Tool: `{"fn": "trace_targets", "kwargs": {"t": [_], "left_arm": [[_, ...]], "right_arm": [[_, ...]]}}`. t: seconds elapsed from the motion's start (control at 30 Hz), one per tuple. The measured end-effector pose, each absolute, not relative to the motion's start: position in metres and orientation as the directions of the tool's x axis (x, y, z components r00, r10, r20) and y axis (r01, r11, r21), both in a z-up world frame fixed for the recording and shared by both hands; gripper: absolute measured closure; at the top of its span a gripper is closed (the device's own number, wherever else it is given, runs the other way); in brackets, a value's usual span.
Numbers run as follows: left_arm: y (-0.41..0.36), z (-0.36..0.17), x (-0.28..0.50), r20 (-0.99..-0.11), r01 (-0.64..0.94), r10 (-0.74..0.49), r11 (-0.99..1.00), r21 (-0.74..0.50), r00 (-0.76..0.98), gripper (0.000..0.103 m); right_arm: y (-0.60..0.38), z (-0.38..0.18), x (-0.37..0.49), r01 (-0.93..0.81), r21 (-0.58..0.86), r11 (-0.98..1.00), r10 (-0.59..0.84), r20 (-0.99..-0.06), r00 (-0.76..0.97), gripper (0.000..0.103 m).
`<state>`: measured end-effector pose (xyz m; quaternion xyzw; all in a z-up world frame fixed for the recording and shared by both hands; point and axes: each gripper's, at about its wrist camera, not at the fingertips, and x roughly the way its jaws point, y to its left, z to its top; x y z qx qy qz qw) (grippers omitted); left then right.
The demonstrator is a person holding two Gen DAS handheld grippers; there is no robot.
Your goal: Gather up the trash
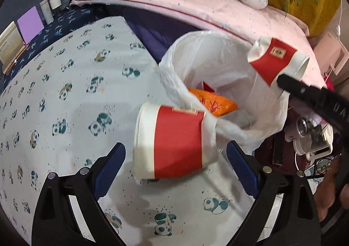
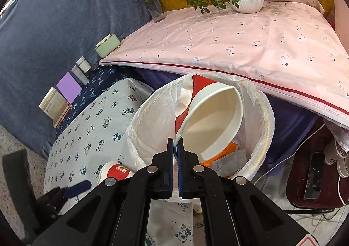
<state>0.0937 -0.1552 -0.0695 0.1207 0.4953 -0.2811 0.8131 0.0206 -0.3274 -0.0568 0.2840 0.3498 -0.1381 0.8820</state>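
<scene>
Claw on your right [image 2: 175, 148] pinches a red paper cup [image 2: 214, 119] by its rim over the lined bin [image 2: 267, 119], ready to drop, while your left claw [image 1: 174, 158] gapes around a second cup [image 1: 174, 139] on the bench [image 1: 65, 104].

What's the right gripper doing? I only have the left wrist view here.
Observer: The right gripper is shut on a cup's rim, over the bin.
Operator: Anything in that cup?
Observer: No, its inside shows bare white.
Operator: What sits left of the plant pot?
Observer: A glass vase holding pink flowers.
</scene>
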Motion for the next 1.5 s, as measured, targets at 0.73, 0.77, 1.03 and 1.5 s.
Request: {"fn": "trace_targets", "kwargs": {"t": [0.73,0.77,1.03,1.5], "left_arm": [[-0.189,-0.024,0.113,-0.81,0.608,-0.427,0.786,-0.112,0.401,0.024],[-0.194,-0.023,0.114,-0.807,0.613,-0.433,0.782,-0.116,0.401,0.024],[-0.21,-0.021,0.129,-0.799,0.592,-0.479,0.781,-0.199,0.363,0.023],[-0.185,-0.023,0.14,-0.806,0.535,-0.425,0.829,-0.162,0.413,0.019]], "right_arm": [[-0.337,-0.053,0.02,0.452,0.411,0.792,-0.06,-0.683,0.728,0.1],[-0.34,-0.053,0.02,0.456,0.411,0.79,-0.064,-0.684,0.727,0.1],[-0.35,-0.058,0.018,0.471,0.411,0.781,-0.07,-0.691,0.719,0.1],[-0.341,-0.058,0.031,0.45,0.409,0.794,-0.053,-0.691,0.721,0.093]]}}
